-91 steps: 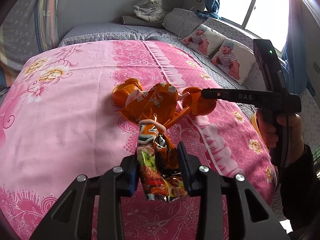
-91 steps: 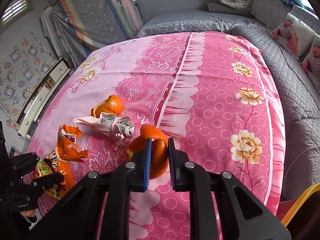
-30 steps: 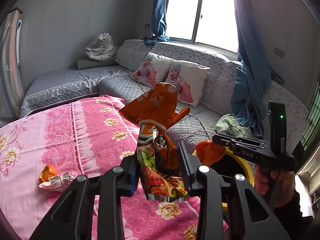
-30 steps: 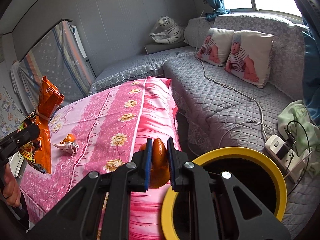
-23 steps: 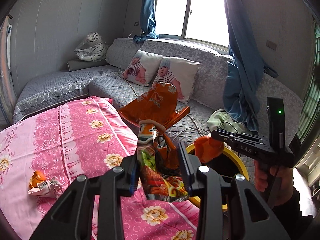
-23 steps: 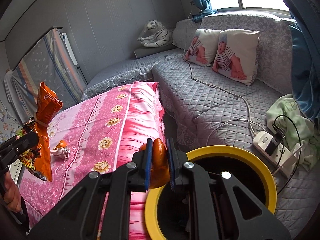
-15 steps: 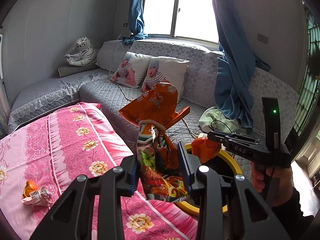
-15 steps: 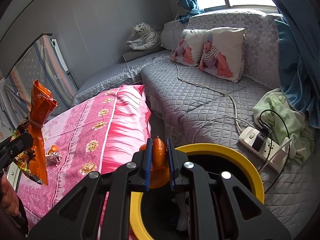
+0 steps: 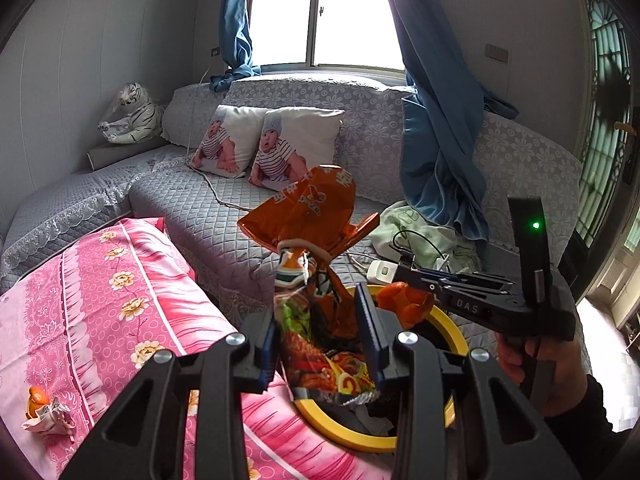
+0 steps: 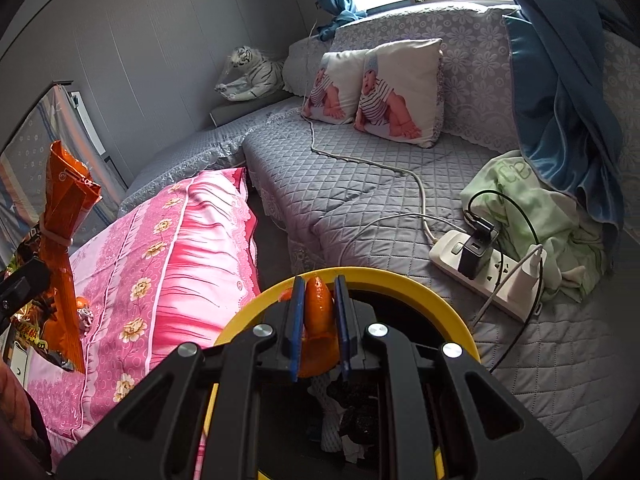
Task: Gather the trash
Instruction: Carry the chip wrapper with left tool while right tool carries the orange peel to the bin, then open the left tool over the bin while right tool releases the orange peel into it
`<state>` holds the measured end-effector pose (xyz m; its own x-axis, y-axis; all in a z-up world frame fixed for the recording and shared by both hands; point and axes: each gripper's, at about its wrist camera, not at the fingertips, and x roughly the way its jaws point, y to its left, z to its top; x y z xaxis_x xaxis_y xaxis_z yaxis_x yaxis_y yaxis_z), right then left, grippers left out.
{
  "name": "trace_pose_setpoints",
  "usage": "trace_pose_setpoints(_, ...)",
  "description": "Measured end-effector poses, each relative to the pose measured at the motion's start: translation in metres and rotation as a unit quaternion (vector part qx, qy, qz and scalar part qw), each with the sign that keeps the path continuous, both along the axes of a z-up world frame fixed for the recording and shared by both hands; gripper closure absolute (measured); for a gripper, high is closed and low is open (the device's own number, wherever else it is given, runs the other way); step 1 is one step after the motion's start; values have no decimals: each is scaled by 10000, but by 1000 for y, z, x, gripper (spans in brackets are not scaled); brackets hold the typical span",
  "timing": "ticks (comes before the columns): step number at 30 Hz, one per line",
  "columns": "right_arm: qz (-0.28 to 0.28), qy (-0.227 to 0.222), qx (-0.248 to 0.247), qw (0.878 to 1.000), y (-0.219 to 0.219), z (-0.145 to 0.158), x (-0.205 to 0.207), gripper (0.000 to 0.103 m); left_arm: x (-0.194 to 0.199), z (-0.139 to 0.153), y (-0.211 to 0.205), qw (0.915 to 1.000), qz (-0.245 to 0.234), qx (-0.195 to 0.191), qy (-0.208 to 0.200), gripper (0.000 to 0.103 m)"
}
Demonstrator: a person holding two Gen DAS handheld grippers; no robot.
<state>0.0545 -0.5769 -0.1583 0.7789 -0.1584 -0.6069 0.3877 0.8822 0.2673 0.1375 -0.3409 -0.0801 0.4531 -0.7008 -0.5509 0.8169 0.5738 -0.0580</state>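
Observation:
My left gripper (image 9: 320, 340) is shut on an orange snack bag (image 9: 308, 216) tied with a rubber band; the bag hangs over the near edge of a yellow-rimmed bin (image 9: 456, 332). My right gripper (image 10: 319, 320) is shut on a piece of orange peel (image 10: 319, 316), held above the bin's yellow rim (image 10: 408, 280). In the left wrist view the right gripper (image 9: 404, 284) holds the peel (image 9: 404, 304) over the bin. The snack bag (image 10: 60, 216) shows at the left of the right wrist view. Another peel with a crumpled tissue (image 9: 44, 412) lies on the pink bed.
The pink flowered bed (image 9: 100, 300) is at the left, beside a grey quilted sofa (image 10: 360, 184). A white power strip (image 10: 488, 276) with plugs and cables lies on the sofa by a green cloth (image 10: 532, 204). Dark trash (image 10: 352, 412) lies inside the bin.
Both grippers have swung from the bed toward the bin, carrying the bag and the peel. The bin has grown larger and now lies under both; the bed has slid left.

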Motion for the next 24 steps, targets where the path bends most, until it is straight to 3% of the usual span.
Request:
trace_pose_setpoints(12,-221,240,146,9994,-17,-27,-7,90,-10,-17,-35,9998,-193,84,-48,70)
trace_pose_setpoints(24,-374,462,261,9979,-24,-47,-6,90,17,-65,-70,9961,-353,298,758,70)
